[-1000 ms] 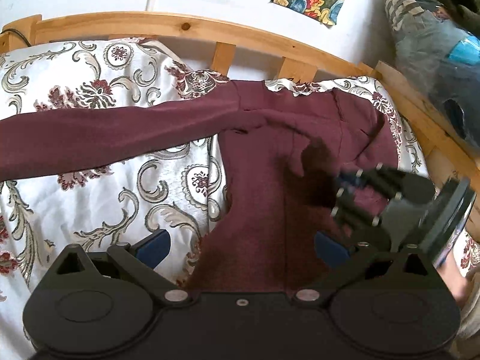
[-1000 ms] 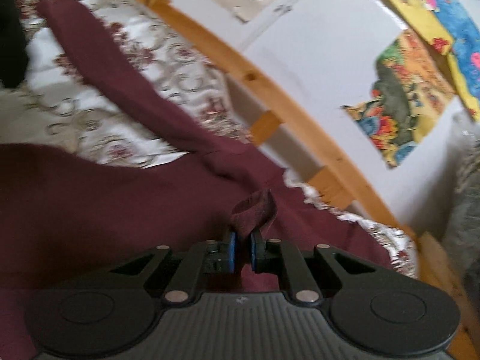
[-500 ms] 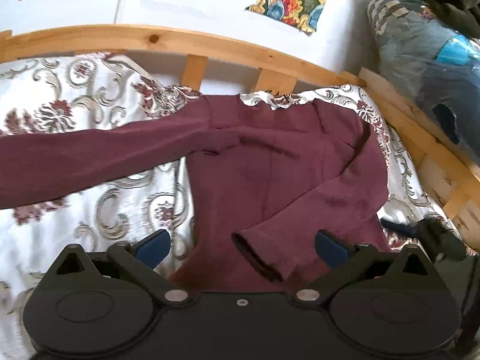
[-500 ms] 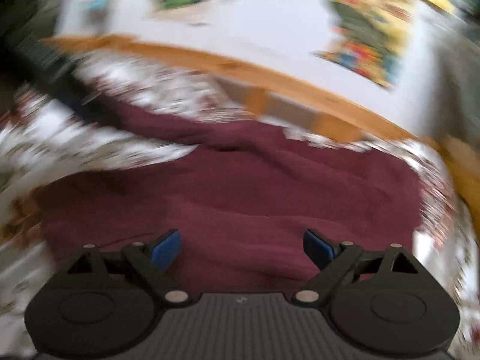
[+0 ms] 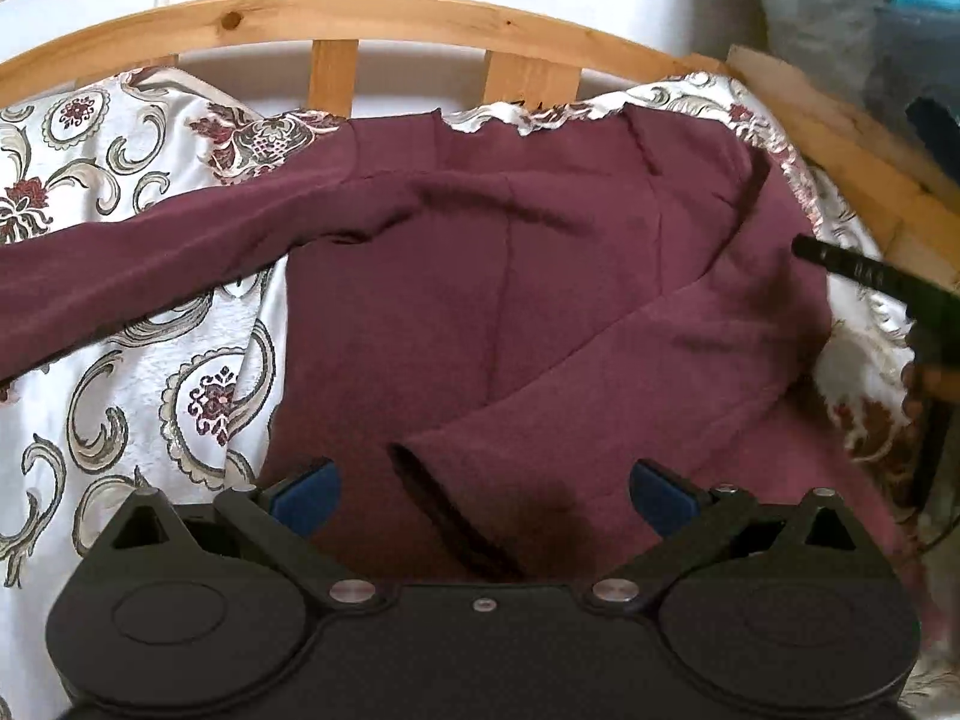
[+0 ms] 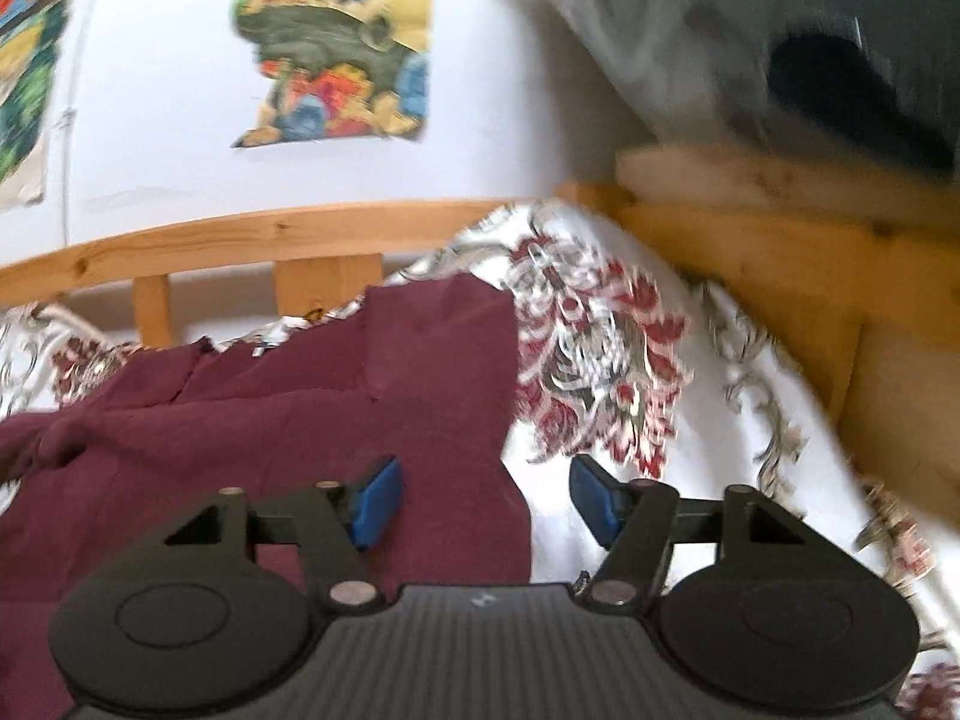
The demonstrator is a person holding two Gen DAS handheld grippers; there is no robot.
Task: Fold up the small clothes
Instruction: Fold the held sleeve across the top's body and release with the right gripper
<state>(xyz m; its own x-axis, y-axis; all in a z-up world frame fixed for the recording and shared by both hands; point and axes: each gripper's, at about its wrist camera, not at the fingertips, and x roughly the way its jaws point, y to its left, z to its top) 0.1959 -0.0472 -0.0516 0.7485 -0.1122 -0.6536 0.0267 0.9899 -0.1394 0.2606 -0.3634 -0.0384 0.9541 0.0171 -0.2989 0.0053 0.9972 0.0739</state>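
A maroon long-sleeved top (image 5: 510, 312) lies flat on the patterned bedspread (image 5: 138, 360). Its right sleeve (image 5: 630, 372) is folded diagonally across the body, cuff near my left gripper (image 5: 483, 492). The other sleeve (image 5: 150, 264) stretches out to the left. My left gripper hangs open just above the lower body of the top, nothing between its blue pads. In the right wrist view my right gripper (image 6: 480, 495) hovers over the top's right edge (image 6: 480, 372), its jaws closing with nothing pressed between them. Part of that right gripper (image 5: 870, 276) shows at the left wrist view's right border.
A wooden slatted bed rail (image 5: 336, 18) runs along the far side, with a white wall and colourful posters (image 6: 342, 42) behind. A wooden side board (image 6: 780, 276) and bundled bags (image 5: 852, 18) stand at the right. Bare bedspread (image 6: 690, 480) lies right of the top.
The right gripper let go of the sleeve cuff, opened, rolled and swung away to the top's right edge. The sleeve now lies folded across the body. The left gripper moved closer and lower.
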